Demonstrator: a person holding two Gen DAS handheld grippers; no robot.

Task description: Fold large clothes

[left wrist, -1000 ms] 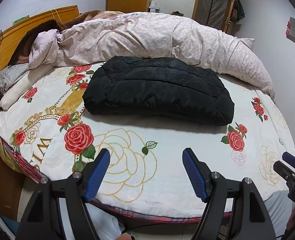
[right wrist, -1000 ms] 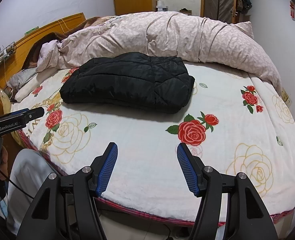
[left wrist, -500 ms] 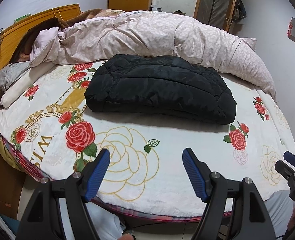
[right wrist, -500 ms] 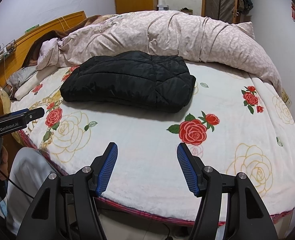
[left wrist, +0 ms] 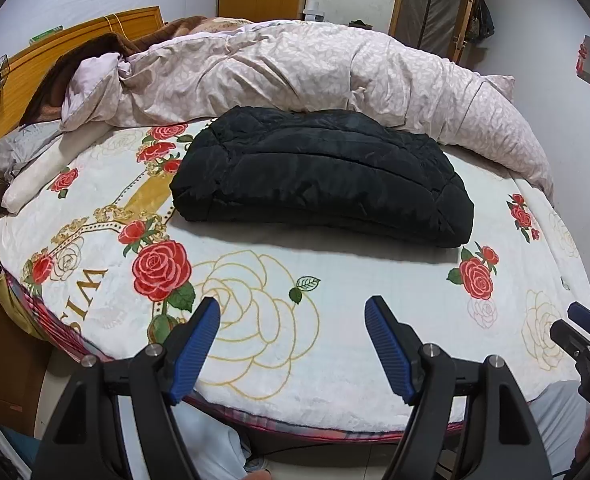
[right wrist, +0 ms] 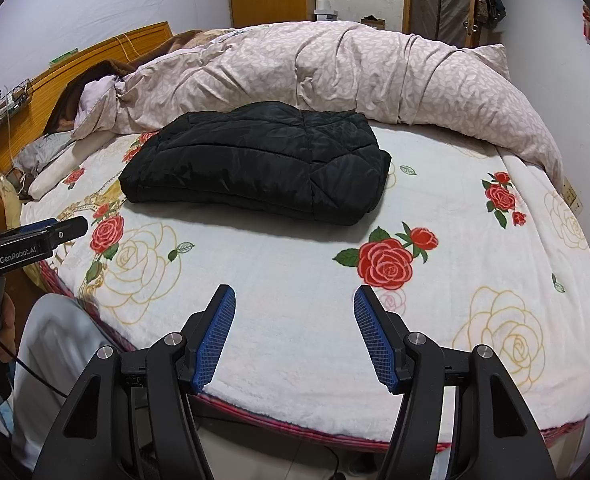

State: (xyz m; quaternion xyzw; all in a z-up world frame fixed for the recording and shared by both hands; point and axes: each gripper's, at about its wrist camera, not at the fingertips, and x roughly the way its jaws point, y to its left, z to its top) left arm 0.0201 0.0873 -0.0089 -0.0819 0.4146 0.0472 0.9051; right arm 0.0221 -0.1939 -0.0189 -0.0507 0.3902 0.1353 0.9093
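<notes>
A black quilted jacket [left wrist: 323,176] [right wrist: 255,168] lies folded into a thick rectangle on the rose-print blanket [left wrist: 263,280] [right wrist: 279,264], toward the far half of the bed. My left gripper [left wrist: 293,314] hangs open over the near edge of the bed, well short of the jacket, with nothing between its blue pads. My right gripper [right wrist: 295,302] is also open and empty above the near edge, the jacket lying ahead and to its left. Each gripper shows at the side of the other's view.
A rolled pink quilt [left wrist: 303,76] [right wrist: 335,76] runs along the far side, touching the jacket's back edge. A wooden headboard [left wrist: 55,52] and pillows [left wrist: 35,176] are at the left. The person's light trousers [right wrist: 51,344] show below the bed edge.
The scene sits a little lower in the left wrist view than a second ago. The jacket lies unmoved and both grippers stay open.
</notes>
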